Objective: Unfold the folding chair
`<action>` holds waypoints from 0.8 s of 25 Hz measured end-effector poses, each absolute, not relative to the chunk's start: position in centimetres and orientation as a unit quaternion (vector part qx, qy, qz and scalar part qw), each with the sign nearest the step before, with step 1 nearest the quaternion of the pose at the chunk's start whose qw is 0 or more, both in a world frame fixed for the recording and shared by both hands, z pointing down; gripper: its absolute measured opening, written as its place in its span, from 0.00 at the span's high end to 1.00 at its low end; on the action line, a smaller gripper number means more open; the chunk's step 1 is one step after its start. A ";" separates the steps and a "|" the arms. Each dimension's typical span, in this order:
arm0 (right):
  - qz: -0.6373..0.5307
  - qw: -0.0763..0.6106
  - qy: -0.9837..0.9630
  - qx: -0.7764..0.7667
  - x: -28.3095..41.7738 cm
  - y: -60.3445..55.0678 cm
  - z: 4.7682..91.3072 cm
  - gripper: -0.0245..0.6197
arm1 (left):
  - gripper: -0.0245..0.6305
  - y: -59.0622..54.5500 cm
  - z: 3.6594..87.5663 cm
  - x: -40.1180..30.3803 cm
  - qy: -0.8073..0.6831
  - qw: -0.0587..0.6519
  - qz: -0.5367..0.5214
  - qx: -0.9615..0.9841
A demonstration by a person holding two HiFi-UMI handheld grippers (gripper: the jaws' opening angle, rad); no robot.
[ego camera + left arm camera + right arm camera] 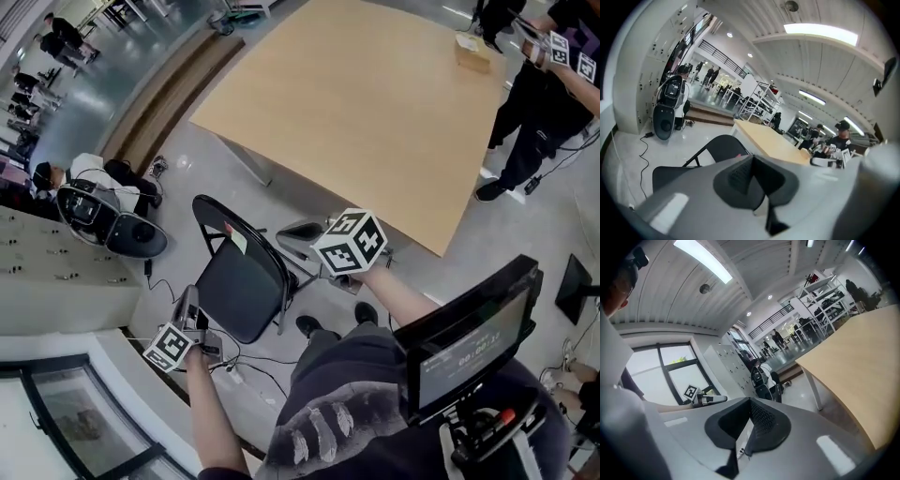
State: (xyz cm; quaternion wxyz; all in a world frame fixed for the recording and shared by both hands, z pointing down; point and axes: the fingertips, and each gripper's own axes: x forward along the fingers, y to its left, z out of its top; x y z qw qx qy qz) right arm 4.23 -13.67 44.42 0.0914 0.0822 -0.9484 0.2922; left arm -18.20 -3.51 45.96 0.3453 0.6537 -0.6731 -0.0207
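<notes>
The black folding chair (pixel 239 281) stands on the pale floor between my two grippers, its seat down and its curved backrest (pixel 217 217) toward the table. In the left gripper view the backrest (pixel 723 146) and seat (pixel 665 176) show just past the jaws. My left gripper (pixel 191 300) is at the chair's lower left, apart from it, shut and holding nothing (pixel 752 158). At the chair's right my right gripper (pixel 291 232) is also shut and empty (pixel 750 401); its view looks across to the left gripper (pixel 701 398).
A large wooden table (pixel 375 94) with a small box (pixel 472 52) stands beyond the chair. A person (pixel 534 112) stands at its right. A black speaker and bags (pixel 112 220) sit at the left by lockers, with cables (pixel 164 286) on the floor.
</notes>
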 end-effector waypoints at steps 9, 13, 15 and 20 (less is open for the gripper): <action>0.290 0.073 -0.954 0.008 3.2 -8.6 42.3 0.96 | 0.96 -1.8 37.6 -9.5 -0.658 0.252 0.012 0.709; 0.278 0.066 -0.958 -0.020 3.0 -6.7 40.8 0.96 | 0.96 -0.9 35.8 -6.5 -0.655 0.172 0.101 0.729; 0.269 0.065 -0.960 -0.031 2.5 -5.3 39.6 0.96 | 0.96 0.0 34.8 -5.9 -0.654 0.138 0.129 0.733; 0.233 0.073 -0.968 -0.054 0.2 -1.5 37.1 0.96 | 0.96 2.2 33.8 -7.3 -0.665 0.114 0.129 0.727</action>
